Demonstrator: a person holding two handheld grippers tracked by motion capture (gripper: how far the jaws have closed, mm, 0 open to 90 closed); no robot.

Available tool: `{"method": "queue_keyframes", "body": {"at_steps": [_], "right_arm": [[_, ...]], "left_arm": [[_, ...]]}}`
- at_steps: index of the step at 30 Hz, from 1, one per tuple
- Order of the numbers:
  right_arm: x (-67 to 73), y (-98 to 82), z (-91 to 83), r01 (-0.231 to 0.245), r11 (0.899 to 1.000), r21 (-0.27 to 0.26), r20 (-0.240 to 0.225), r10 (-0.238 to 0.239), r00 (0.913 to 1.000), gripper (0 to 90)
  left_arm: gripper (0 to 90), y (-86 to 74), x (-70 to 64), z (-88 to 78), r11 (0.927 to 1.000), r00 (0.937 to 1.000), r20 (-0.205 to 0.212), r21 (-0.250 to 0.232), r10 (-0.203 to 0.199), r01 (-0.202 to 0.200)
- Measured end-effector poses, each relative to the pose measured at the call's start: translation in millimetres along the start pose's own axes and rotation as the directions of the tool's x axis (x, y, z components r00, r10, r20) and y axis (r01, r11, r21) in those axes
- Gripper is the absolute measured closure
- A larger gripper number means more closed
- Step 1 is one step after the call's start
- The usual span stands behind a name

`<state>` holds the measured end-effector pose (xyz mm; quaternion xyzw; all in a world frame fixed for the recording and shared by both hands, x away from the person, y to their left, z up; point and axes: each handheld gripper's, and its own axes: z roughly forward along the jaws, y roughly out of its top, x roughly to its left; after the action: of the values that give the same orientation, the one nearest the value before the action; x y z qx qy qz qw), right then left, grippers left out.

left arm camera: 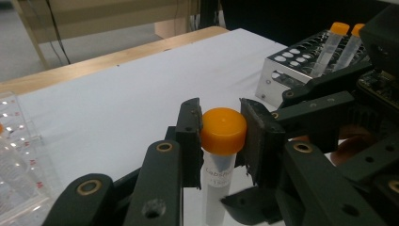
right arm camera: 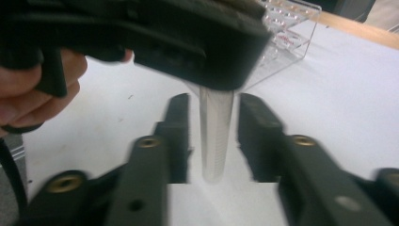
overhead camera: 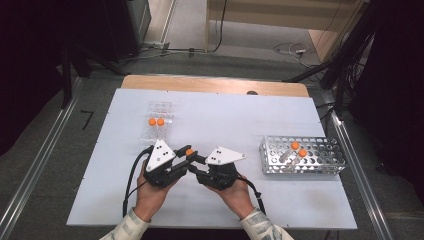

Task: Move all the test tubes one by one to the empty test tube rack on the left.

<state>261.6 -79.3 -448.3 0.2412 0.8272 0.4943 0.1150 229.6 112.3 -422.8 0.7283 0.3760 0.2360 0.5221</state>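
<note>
Above the white desk (overhead camera: 210, 125), the left gripper (left arm camera: 221, 136) has its jaws clamped on the orange cap of a tube (left arm camera: 221, 155). The right gripper (right arm camera: 212, 136) has its jaws apart on either side of the tube's clear body, not pressing it.

The tube (left arm camera: 217, 186) is cloudy translucent plastic with a smooth, satin orange cap (left arm camera: 223, 130). Each tool (left arm camera: 220, 141) is matt black plastic with brass-coloured pivot pins; its pads look finely ribbed. The desk (overhead camera: 215, 125) has a matt white sheet over a pale wood edge. One rack (overhead camera: 303, 156) is shiny perforated metal, the other (overhead camera: 158, 120) clear glossy plastic.
</note>
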Motion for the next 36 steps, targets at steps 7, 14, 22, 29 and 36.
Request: {"method": "queue_keyframes", "body": {"at_steps": [7,14,22,29,36], "right_arm": [[-15.8,-12.8,-21.9,-0.011,0.999,0.030,0.046,0.010,0.9989,43.0],[-29.7,-40.8,-62.8,-0.014,0.997,0.070,0.107,0.007,0.9942,40.8],[-35.9,-71.7,-108.5,-0.046,0.995,0.084,0.165,0.031,0.9858,40.8],[-36.8,-85.7,-133.1,-0.068,0.996,0.065,0.192,0.054,0.9798,41.9],[-39.1,-87.5,-144.9,-0.074,0.997,0.037,0.209,0.065,0.9757,42.3]], "left_arm": [[70.3,3.8,17.5,-8.0,0.9990,0.9984,-0.035,-0.010,-0.045,0.044],[70.3,11.6,39.9,-18.9,0.9957,0.9913,-0.100,-0.045,-0.086,0.081],[70.3,24.8,56.5,-24.7,0.9951,0.9807,-0.172,-0.051,-0.092,0.085],[70.3,36.5,71.0,-22.5,0.9941,0.9681,-0.231,-0.070,-0.097,0.083],[70.3,38.6,79.4,-16.7,0.9942,0.9577,-0.271,-0.072,-0.096,0.079]]}}
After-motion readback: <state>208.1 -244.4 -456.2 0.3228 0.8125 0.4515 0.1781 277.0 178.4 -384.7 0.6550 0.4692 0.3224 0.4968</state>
